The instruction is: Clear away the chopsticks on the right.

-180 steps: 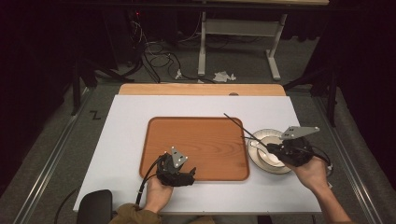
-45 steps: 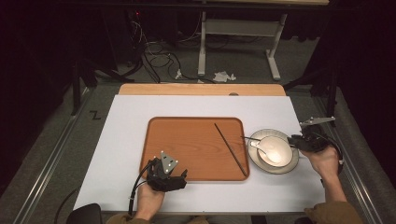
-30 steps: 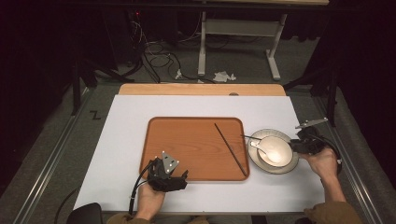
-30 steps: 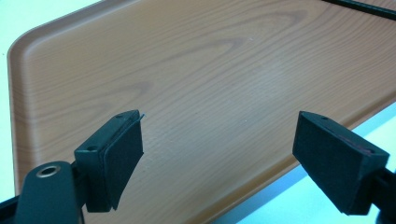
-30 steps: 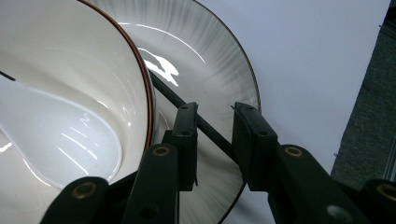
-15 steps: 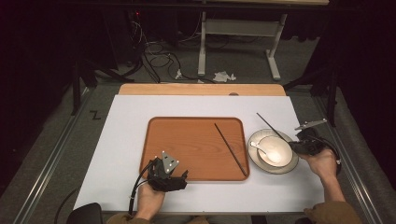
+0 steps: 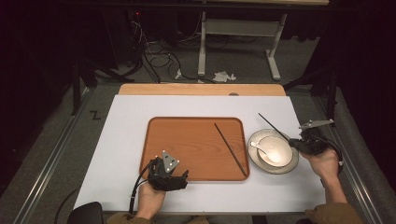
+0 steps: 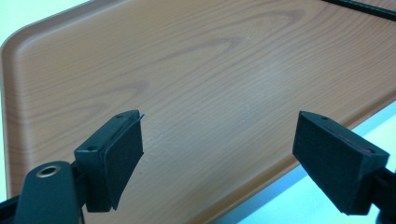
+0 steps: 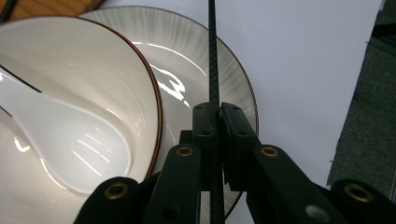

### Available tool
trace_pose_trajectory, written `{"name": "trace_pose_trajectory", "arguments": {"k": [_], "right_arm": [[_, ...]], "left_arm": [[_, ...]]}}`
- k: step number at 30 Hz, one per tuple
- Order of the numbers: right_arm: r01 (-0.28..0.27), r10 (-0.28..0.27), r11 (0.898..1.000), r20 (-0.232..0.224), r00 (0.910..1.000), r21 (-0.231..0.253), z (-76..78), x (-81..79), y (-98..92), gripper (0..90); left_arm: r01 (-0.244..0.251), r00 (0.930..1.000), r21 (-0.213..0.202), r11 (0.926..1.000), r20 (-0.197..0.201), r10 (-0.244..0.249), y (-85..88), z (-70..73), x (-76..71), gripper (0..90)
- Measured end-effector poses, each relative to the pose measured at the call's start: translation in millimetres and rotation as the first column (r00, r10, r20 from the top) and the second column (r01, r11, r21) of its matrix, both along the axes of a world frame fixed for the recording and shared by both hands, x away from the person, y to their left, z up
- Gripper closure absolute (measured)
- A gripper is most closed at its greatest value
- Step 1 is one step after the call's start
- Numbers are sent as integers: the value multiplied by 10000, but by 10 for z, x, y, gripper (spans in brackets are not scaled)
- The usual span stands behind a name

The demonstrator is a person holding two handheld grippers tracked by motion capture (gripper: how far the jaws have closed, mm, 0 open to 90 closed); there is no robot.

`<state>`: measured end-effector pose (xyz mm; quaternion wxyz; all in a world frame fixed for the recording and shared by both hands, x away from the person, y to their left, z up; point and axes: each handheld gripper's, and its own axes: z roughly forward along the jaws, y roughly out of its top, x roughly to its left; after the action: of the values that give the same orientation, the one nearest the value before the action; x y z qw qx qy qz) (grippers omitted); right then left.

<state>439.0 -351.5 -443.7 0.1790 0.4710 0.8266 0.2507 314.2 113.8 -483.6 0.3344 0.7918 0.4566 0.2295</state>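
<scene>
High view: white table [image 7: 121, 140] with wooden tray [image 7: 187, 144] at centre. One black chopstick [image 7: 230, 149] lying diagonally on the tray's right part, far end toward centre, near end by the tray's near-right corner. Right of the tray, touching or just beside it: striped plate [image 7: 290, 164] carrying a white bowl [image 7: 280, 147], white spoon [image 7: 261, 150] resting in the bowl with handle to the left. Left gripper [image 7: 182, 176] held at the tray's near edge, left of centre, jaws apart over the rim. Right gripper [image 7: 293, 142] at the plate's right edge, clamping a second chopstick [image 7: 271, 125] that slants up and away to the far left over the table.

Left gripper view: pads [image 8: 122, 158] spread wide, nothing between them, wood-grain tray [image 8: 210, 93] beneath; tip of the lying chopstick [image 8: 359, 8] at top right.

Right gripper view: jaws closed tight on the second chopstick [image 9: 213, 56], which runs straight ahead over the plate [image 9: 205, 74] rim. Bowl [image 9: 93, 88] at left on the plate, spoon [image 9: 70, 149] inside it. White table [image 9: 303, 60] to the right.
</scene>
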Motion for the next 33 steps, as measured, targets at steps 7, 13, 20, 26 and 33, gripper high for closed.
{"name": "trace_pose_trajectory", "arguments": {"k": [7, 13, 20, 26, 33], "right_arm": [[52, -75, 9990, 531, 9986, 437, 118, -122, -38, 863], [-110, 61, 9985, 905, 9959, 530, 256, -278, 23, 863], [-385, 302, 9971, 1221, 9921, 659, 409, -495, 181, 863], [-872, 789, 9943, 1256, 9889, 618, 467, -641, 412, 862], [-1330, 1261, 9897, 1166, 9851, 530, 481, -814, 694, 859]], "left_arm": [[186, 9998, -20, 9998, -47, -186, -40, 1, 46, 165], [333, 9994, -106, 9994, 80, -332, -76, 15, 79, 164], [401, 9992, -371, 9985, 12, -401, -115, 18, 151, 165], [593, 9982, -440, 9973, 75, -591, -143, 35, 184, 165], [831, 9965, -414, 9957, 85, -829, -208, 37, 228, 164]]}}
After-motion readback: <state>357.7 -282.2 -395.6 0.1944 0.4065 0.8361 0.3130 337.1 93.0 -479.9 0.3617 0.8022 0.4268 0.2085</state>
